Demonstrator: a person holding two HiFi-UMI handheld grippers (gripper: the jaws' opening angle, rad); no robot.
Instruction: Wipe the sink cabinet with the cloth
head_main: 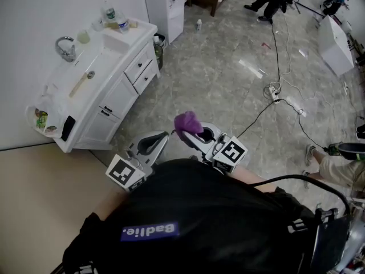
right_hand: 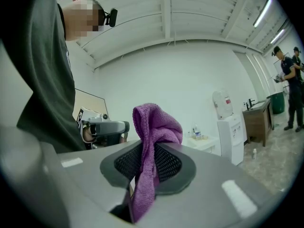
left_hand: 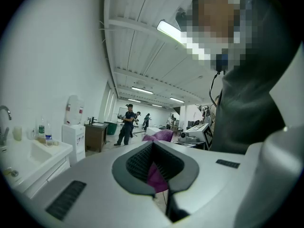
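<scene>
Right gripper (right_hand: pixel 148 164) pinches the one purple cloth (right_hand: pixel 155 127), whose long axis runs along the jaws with its bunched end poking past the tips. The left gripper (left_hand: pixel 157 169), second of the two, has its jaws drawn together on nothing. Only the head view shows the single sink cabinet (head_main: pixel 117 99) whole, far left against the wall, well apart from the cloth; the right gripper view adds one white water dispenser (right_hand: pixel 229 137) beyond it.

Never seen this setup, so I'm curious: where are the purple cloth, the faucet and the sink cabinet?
purple cloth (head_main: pixel 188 121), head view, bunched top.
faucet (head_main: pixel 67 49), head view, curved spout.
sink cabinet (head_main: pixel 138 67), head view, upper drawer front.
</scene>
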